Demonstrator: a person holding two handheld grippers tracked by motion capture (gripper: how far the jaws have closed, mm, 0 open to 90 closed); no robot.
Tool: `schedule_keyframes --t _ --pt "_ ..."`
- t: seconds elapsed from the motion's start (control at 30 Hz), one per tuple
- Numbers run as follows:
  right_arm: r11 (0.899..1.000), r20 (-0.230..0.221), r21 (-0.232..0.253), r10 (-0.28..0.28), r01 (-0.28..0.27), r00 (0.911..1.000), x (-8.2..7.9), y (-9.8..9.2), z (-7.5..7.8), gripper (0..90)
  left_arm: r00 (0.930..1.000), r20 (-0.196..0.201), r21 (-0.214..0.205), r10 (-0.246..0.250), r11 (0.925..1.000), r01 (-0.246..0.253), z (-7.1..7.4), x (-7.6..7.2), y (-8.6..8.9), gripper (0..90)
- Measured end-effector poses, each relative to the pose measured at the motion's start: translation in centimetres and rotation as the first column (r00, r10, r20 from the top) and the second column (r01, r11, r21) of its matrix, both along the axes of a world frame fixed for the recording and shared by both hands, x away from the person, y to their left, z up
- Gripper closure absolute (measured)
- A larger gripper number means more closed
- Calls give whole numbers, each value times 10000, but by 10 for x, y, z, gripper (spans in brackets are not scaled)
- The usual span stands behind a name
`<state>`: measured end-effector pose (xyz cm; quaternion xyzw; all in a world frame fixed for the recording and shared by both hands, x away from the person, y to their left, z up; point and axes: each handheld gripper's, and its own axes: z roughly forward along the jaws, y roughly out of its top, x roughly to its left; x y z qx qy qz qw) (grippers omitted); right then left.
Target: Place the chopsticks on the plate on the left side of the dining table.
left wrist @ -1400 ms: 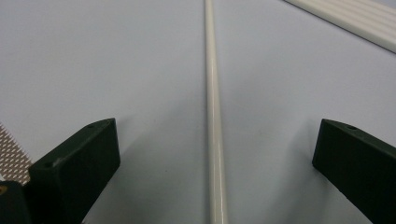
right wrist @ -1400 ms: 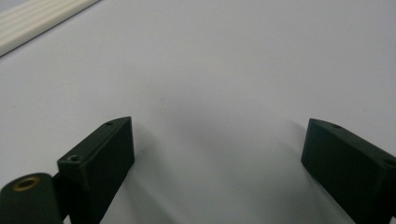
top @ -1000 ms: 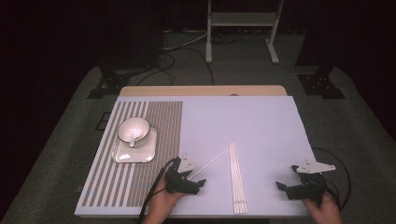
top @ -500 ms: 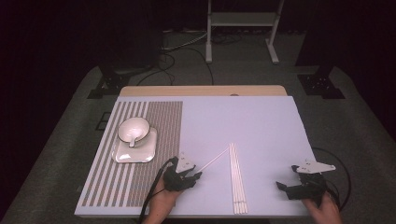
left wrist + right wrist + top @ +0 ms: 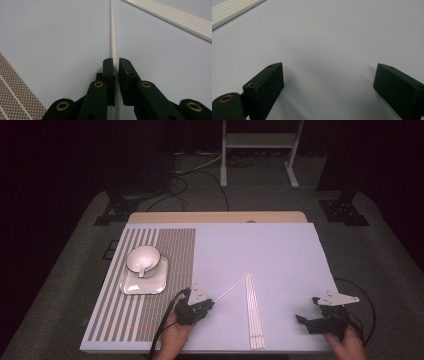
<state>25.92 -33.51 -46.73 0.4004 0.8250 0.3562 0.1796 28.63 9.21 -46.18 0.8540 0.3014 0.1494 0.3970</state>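
Covering most of the tabletop, a pale lilac mat (image 5: 280, 255) lies flat, with a brown striped placemat (image 5: 165, 250) over its left part. On the striped placemat sits a white square plate (image 5: 131, 285) carrying a white bowl (image 5: 141, 258). Near the middle of the mat, a row of white chopsticks (image 5: 254, 312) lies side by side, pointing away from the person. The right gripper (image 5: 320, 320) rests low at the mat's near right corner, its jaws spread wide with nothing but bare mat between them. The left gripper (image 5: 207, 303) has just been closing and now pinches the near end of a single white chopstick (image 5: 113, 37), which slants across the mat up to the far end of the row.
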Motion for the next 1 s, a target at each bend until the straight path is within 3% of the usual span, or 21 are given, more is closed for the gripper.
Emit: schedule_keyframes --t 0.53,0.7,1.0 --pt "10000 -4 -2 1 -1 10000 0 0 0 80 9999 -136 -139 20 9999 -21 1 1 1 846" --pt "10000 -14 -10 -8 8 10000 0 0 0 80 9998 -211 -378 -12 9993 4 4 0 1 846" --pt "10000 -14 -11 -7 7 10000 0 0 0 80 9997 -231 -390 0 9992 -9 10 -1 2 845"
